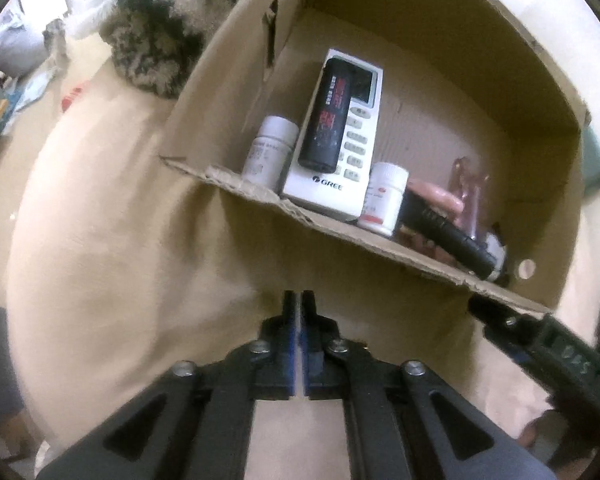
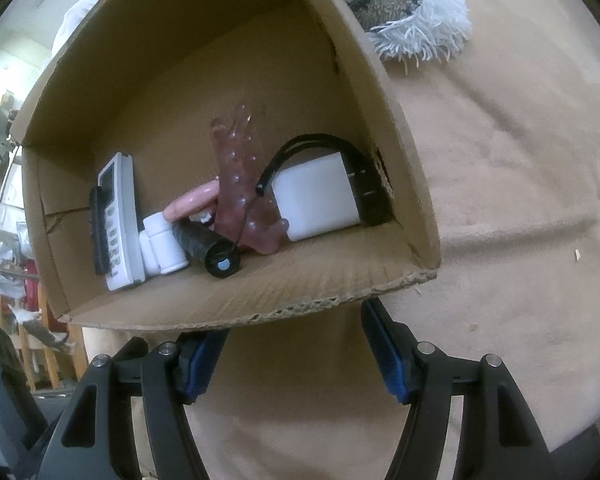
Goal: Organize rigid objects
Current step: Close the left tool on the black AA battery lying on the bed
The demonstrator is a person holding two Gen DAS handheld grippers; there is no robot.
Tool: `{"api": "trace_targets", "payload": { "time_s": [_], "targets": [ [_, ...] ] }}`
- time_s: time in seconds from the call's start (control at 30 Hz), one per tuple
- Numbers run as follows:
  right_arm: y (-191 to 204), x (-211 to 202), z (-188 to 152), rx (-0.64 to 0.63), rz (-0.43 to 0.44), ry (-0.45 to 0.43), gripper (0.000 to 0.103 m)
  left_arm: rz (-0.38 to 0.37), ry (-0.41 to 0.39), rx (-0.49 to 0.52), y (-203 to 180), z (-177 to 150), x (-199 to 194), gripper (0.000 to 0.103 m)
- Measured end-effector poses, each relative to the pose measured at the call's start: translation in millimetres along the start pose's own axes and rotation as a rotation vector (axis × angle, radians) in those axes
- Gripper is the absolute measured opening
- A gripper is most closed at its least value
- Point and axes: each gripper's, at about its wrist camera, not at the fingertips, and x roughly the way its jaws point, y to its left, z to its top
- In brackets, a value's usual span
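Observation:
An open cardboard box (image 1: 440, 60) (image 2: 260, 304) stands on a beige cloth. Inside lie a white GREE remote (image 1: 340, 168) (image 2: 118, 220), a black device (image 1: 328, 116) on top of it, two white pill bottles (image 1: 270, 148) (image 1: 384, 196), a black flashlight (image 1: 448, 236) (image 2: 212, 248), pink translucent items (image 2: 240, 184) and a white power adapter (image 2: 320, 200) with a black cable. My left gripper (image 1: 299, 308) is shut and empty in front of the box's near wall. My right gripper (image 2: 296, 320) is open and empty just below the box's near edge; it also shows in the left wrist view (image 1: 496, 316).
A shaggy grey-and-white plush thing (image 1: 152, 40) (image 2: 404, 12) lies on the beige cloth (image 1: 100, 220) beside the box. Cluttered furniture stands beyond the cloth's left edge (image 2: 4, 200). A green object (image 1: 596, 160) lies right of the box.

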Motion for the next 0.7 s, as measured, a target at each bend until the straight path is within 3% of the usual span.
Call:
{"api": "trace_targets", "payload": {
  "time_s": [0.03, 0.1, 0.13, 0.4, 0.6, 0.7],
  "targets": [
    [0, -1, 0, 0.000, 0.001, 0.000, 0.071, 0.016, 0.009, 0.016, -8, 3, 3, 0.022],
    [1, 1, -1, 0.000, 0.002, 0.001, 0.071, 0.051, 0.019, 0.049, -19, -4, 13, 0.067],
    [1, 0, -1, 0.000, 0.002, 0.001, 0.071, 0.073, 0.017, 0.061, -21, -6, 15, 0.071],
    [1, 7, 1, 0.013, 0.000, 0.002, 0.071, 0.152, -0.019, 0.215, -45, -20, 25, 0.071],
    [0, 9, -1, 0.023, 0.000, 0.007, 0.071, 0.117, -0.020, 0.235, -62, -41, 16, 0.071],
    [0, 8, 0, 0.011, -0.001, 0.003, 0.071, 0.136, -0.013, 0.285, -67, -52, 21, 0.071]
  ]
}}
